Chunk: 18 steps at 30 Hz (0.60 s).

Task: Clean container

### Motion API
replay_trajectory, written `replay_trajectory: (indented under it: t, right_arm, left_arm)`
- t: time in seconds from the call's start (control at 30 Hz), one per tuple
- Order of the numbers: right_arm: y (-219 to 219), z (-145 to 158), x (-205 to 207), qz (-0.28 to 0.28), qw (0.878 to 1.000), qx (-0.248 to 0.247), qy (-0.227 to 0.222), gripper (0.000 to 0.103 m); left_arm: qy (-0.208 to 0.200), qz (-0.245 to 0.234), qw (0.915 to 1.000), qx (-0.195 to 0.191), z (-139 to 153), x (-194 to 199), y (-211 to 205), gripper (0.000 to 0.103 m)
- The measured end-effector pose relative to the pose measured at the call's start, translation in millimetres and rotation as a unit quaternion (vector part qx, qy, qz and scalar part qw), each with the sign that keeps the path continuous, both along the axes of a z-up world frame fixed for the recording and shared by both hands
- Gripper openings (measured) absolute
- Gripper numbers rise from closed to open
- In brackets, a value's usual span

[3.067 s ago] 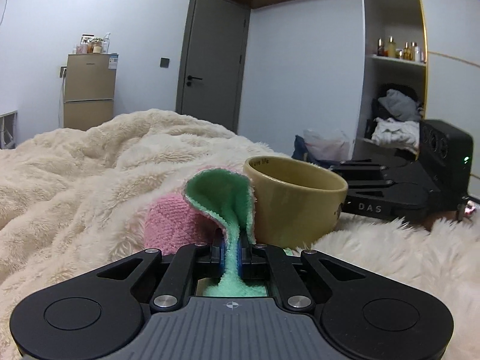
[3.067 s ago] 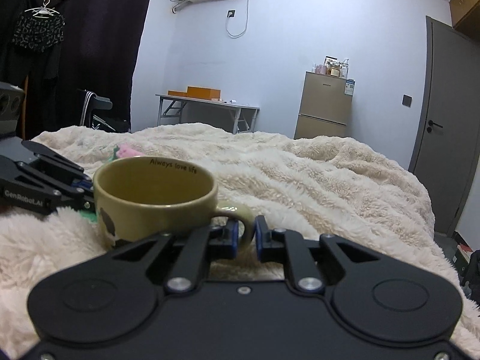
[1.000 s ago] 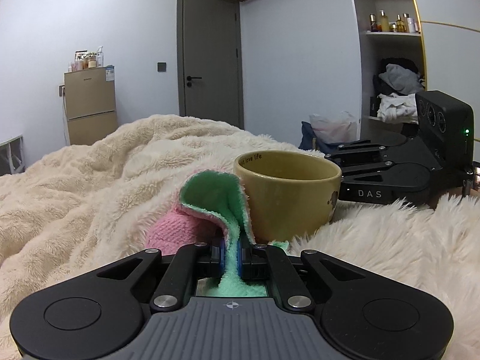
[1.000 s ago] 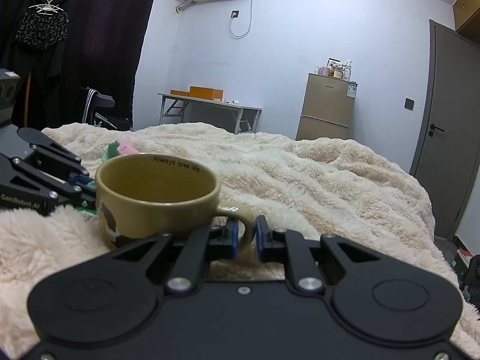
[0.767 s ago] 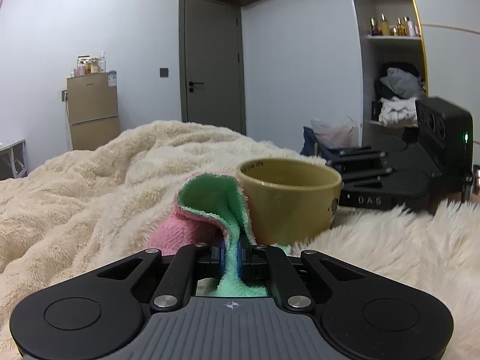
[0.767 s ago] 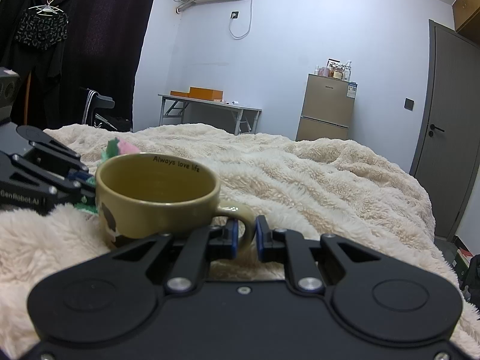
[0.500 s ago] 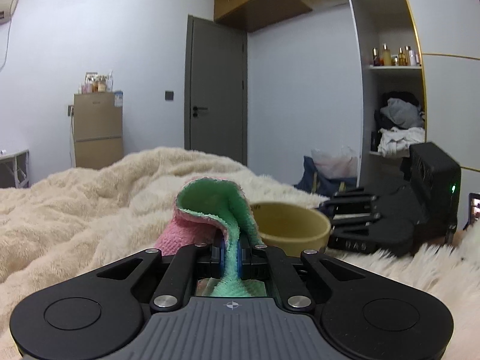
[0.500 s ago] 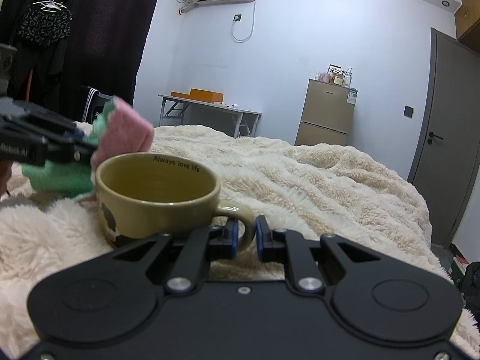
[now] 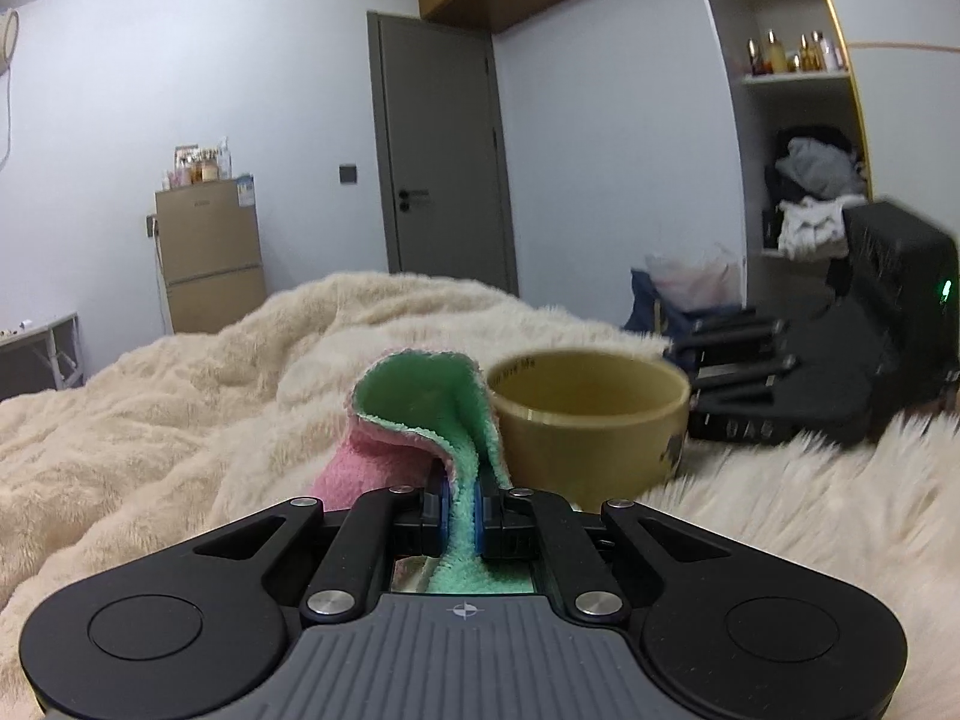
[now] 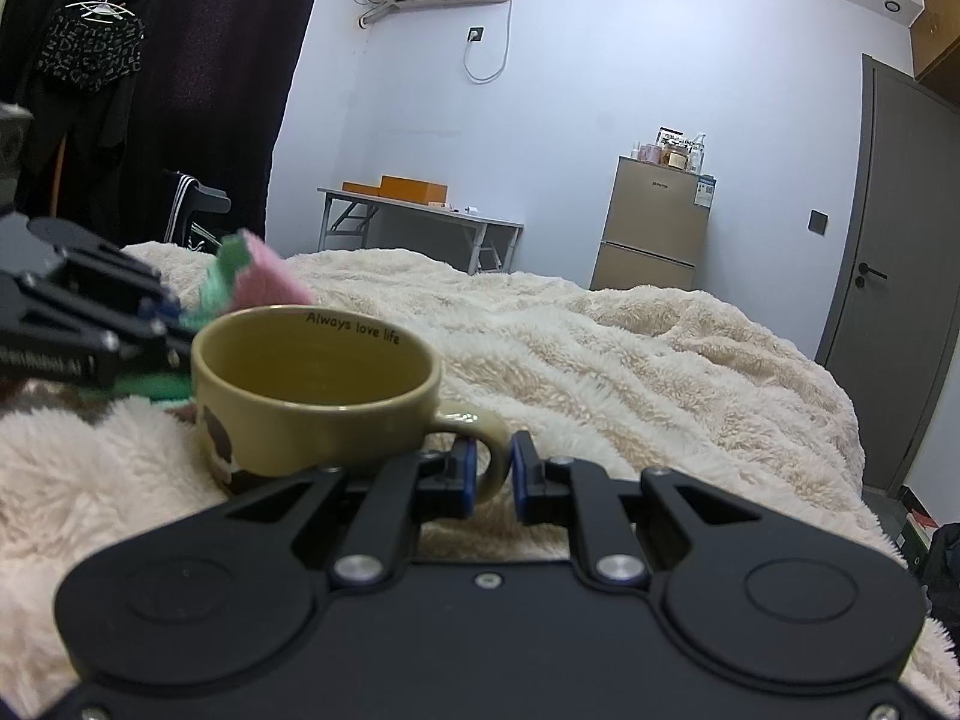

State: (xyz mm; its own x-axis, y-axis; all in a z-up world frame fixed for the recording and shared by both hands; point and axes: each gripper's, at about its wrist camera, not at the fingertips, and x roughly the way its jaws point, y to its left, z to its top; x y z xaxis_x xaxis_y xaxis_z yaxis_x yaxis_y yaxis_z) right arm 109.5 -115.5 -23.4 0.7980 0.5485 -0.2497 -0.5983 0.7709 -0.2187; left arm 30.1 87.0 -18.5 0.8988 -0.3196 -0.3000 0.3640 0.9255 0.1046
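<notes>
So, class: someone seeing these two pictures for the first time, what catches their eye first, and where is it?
The tan ceramic mug, lettered inside its rim, stands on the cream fleece blanket, its handle between the right gripper's blue pads. Beside the mug, the left gripper pinches a fluffy green-and-pink cloth, raised near the rim.

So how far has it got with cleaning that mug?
Done: the left gripper is shut on the green-and-pink cloth, and the right gripper pinches the handle of the tan mug, which sits on the fluffy blanket. In hand: the cloth is raised beside the mug's rim, not inside. Left: wiping the inside, which looks untouched by the cloth.
</notes>
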Motion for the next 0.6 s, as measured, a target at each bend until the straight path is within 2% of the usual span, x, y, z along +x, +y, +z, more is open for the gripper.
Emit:
replay_trajectory:
  t: [0.33,0.6]
  right_arm:
    - [-0.6,-0.8,0.9,0.001,1.000,0.001,0.000,0.013]
    - [-0.3,-1.1,1.5,0.001,1.000,0.001,0.000,0.013]
  left_arm:
    - [0.003,-0.003,0.9999,-0.009,-1.8,0.8,4.7,0.003]
    - [-0.035,-0.004,0.9993,-0.016,19.9,-17.2,3.7,0.003]
